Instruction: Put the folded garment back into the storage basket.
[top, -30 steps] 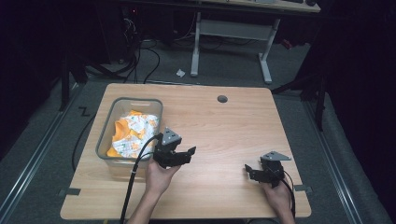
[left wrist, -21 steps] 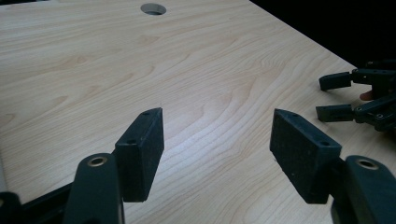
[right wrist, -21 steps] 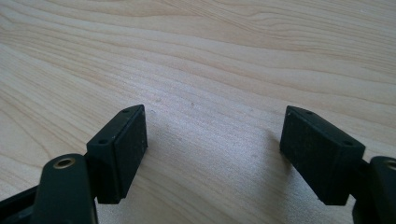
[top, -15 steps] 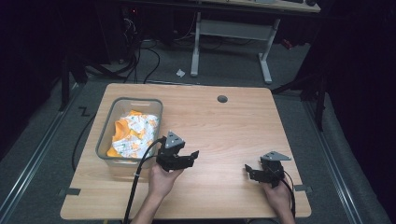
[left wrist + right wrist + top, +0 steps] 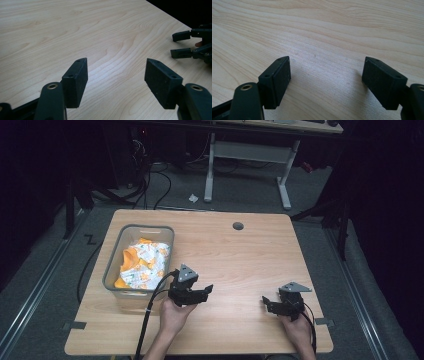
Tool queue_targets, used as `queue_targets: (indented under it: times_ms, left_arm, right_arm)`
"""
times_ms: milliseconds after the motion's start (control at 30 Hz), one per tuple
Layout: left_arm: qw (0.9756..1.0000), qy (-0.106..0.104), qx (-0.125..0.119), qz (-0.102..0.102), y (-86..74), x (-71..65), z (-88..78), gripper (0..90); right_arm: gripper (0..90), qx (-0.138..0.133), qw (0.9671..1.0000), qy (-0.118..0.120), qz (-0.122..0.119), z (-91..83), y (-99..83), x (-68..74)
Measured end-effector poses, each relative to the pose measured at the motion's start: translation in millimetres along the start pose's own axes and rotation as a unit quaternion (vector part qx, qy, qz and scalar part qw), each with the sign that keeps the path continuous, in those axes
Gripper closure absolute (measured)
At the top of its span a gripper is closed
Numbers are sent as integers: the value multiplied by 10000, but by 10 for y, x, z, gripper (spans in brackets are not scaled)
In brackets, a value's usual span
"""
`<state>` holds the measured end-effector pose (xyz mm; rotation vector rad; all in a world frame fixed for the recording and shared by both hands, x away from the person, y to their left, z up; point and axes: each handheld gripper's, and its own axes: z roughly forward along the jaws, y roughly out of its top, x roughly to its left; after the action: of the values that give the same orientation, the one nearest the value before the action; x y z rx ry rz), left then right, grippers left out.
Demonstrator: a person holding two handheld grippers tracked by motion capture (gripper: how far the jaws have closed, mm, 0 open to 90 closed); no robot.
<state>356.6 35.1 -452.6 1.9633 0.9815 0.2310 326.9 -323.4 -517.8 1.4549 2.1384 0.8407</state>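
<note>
My left gripper (image 5: 206,291) is held just right of the clear bin (image 5: 112,277), low over the wooden table (image 5: 235,260), jaws pointing right. Its jaws stand open over bare wood in the left gripper view (image 5: 116,80), nothing between them. The right gripper (image 5: 266,304) rests near the table's front right, jaws pointing left. In the right gripper view (image 5: 327,80) its jaws are open above bare wood. The right gripper (image 5: 181,45) also appears at the right edge of the left gripper view. White and orange cloth (image 5: 142,262) lies bunched in the bin.
A round cable hole (image 5: 238,226) sits near the table's far edge. A desk frame (image 5: 245,165) and cables stand on the dark floor beyond. Black cables trail from both grippers toward the front edge.
The left gripper has drifted slightly right and toward the front, away from the bin. The right gripper has stayed put.
</note>
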Motion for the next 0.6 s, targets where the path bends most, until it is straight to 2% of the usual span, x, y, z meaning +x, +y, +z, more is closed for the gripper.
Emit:
queue_targets:
  times_ms: [467,600]
  left_arm:
    - [9998,-9,181,-8,-129,-20,90,357]
    - [9998,-15,190,-82,-169,-6,118,357]
  right_arm:
    - [235,4,10000,1,9,-1,0,1]
    - [235,4,10000,-1,9,-1,0,1]
